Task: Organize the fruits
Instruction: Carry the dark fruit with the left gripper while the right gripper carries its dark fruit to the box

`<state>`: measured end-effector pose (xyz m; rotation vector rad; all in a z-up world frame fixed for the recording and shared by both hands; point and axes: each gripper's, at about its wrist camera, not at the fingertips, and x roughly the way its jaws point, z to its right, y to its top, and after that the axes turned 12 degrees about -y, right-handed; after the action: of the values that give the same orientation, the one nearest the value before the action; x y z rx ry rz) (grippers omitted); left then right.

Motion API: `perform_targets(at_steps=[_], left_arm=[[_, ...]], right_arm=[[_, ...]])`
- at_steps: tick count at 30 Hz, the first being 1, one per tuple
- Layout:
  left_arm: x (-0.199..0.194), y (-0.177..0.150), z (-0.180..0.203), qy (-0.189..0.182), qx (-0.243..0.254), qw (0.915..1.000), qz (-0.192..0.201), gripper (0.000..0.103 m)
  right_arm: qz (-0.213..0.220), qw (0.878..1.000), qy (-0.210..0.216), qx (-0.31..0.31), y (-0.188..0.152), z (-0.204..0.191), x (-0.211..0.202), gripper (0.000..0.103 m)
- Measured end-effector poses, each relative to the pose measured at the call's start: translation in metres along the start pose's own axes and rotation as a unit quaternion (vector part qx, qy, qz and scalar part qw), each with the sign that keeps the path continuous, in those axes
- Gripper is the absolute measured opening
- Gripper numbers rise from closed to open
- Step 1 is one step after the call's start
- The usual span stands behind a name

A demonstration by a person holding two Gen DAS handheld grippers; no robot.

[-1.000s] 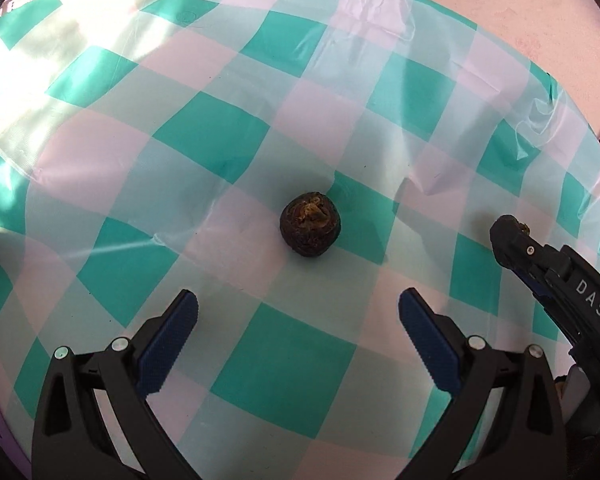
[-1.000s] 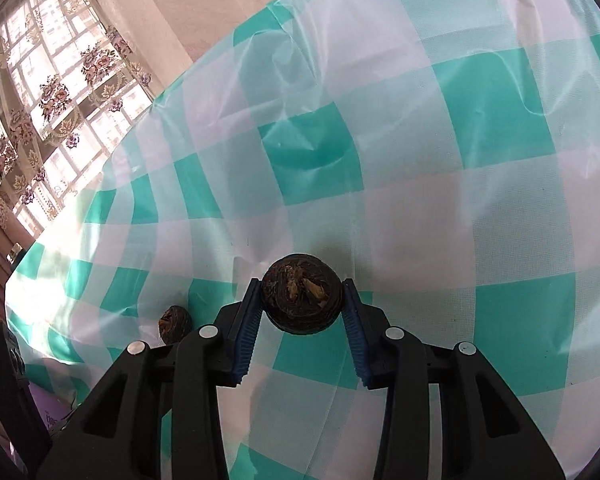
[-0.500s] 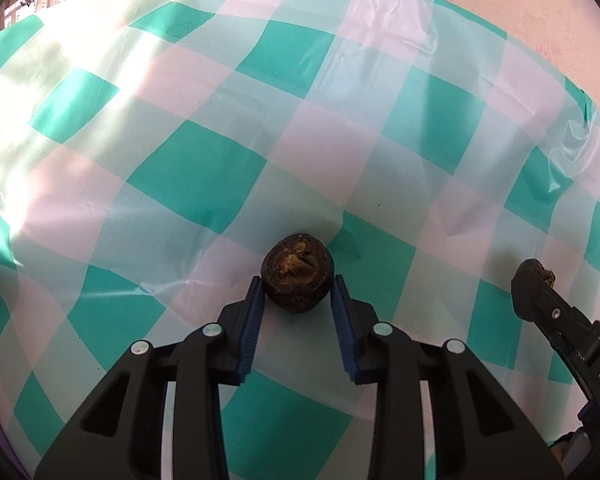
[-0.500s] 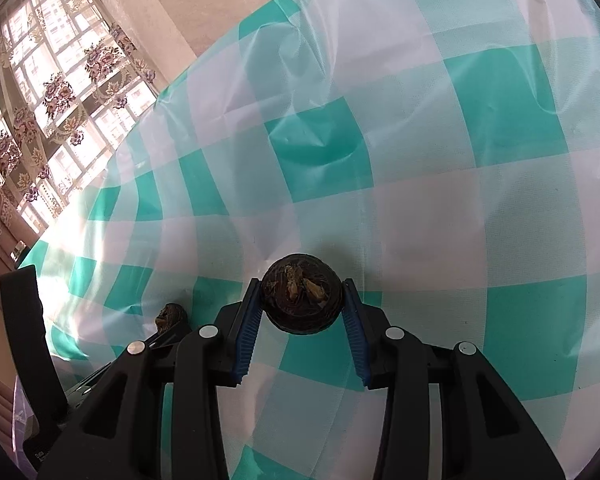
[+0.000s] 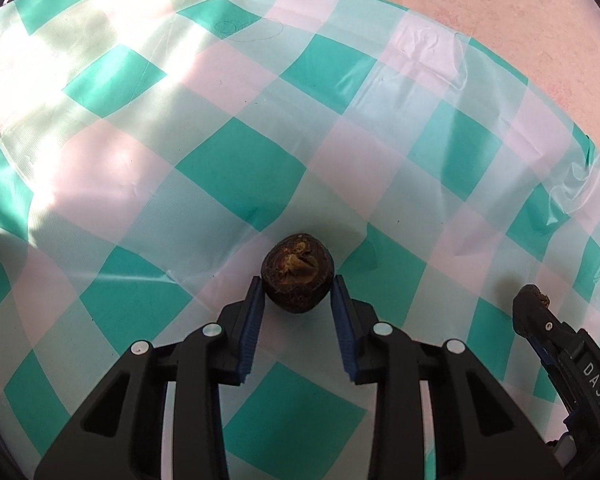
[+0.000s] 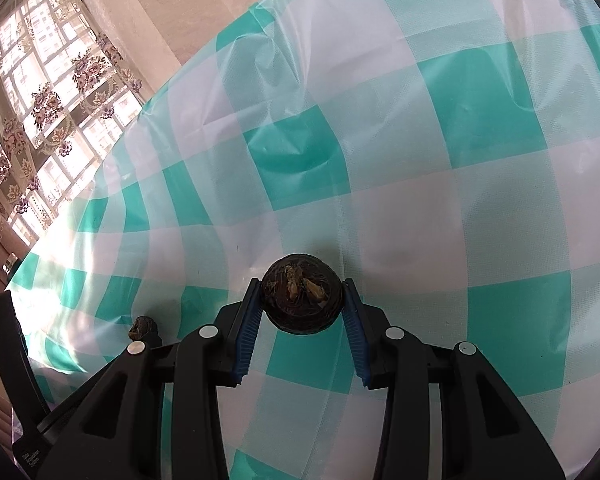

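Broadly, the scene is filled by a counter (image 5: 236, 184) spread with a thin, glossy cloth in teal and white checks, creased in several places, so a round thing set on it is judged likely to roll or slide a little.

Next in size come the two black tools. The left tongs (image 5: 297, 312) are closed onto a dark round fruit (image 5: 297, 277), which is pinched at its widest part between the blue ribbed pads (image 5: 252, 328); whether it is lifted or resting on the cloth cannot be told from the left wrist view. The right tongs (image 6: 302, 312) are likewise clamped on a second dark fruit (image 6: 302, 299), gripped at its sides and held above the cloth near the counter's middle.

Both fruits are small, brown-black and rough-skinned, with a tan, ragged patch on the upper face. They are judged light and fairly firm, with a dry skin that should not slip against ribbed pads. A hold across the equator, as seen, is considered the soundest, since the patch on top looks brittle and could crumble if squeezed. Moderate pressure is judged enough; harder pinching could bruise or crack the skin.
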<state>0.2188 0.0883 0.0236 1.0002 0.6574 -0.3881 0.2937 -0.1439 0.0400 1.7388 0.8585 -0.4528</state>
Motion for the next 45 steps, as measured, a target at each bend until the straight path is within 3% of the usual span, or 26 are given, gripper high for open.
perform_targets(at_steps=[17,24,45], left_arm=[[-0.049,-0.043,-0.005,-0.013,0.001,0.9999,-0.005,0.034],[-0.074,-0.082,0.001,-0.021,0.005,0.9998,-0.003,0.034],[-0.148,-0.168,-0.002,-0.052,0.060,0.9961,-0.040,0.034]], right_arm=[[-0.006,1.000,0.015,-0.008,-0.043,-0.003,-0.040,0.040],[-0.007,1.000,0.019,-0.017,-0.072,-0.007,-0.067,0.040],[-0.031,0.999,-0.019,-0.004,-0.172,0.013,-0.160,0.040]])
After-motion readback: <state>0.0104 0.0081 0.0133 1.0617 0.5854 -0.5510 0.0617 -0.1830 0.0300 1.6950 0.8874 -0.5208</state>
